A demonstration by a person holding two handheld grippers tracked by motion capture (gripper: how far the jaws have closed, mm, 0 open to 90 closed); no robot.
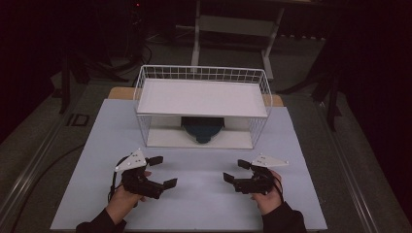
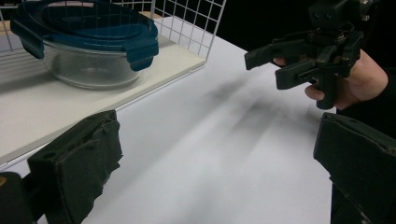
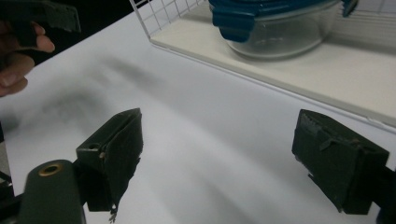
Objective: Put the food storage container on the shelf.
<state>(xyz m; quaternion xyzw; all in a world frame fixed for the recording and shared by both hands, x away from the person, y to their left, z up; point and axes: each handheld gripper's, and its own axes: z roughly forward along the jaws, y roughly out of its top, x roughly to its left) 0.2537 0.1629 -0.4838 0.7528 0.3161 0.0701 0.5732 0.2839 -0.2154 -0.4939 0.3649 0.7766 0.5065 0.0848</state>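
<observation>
1. Glass container [image 1: 202, 129] with its blue clip lid sits on the lower shelf of the white wire rack [image 1: 201, 104], near the middle of the shelf's front edge, toward the far edge of the table [image 1: 194, 204].
2. Your left gripper [image 1: 163, 171] hovers over the near left part of the table, jaws spread wide with nothing between them, well apart from the container.
3. Bare table surface lies between your two grippers.
4. Your right gripper [image 1: 234, 171] hangs over the near right part of the table, jaws spread wide and empty, pointing toward the left gripper and away from the rack's front edge.
</observation>
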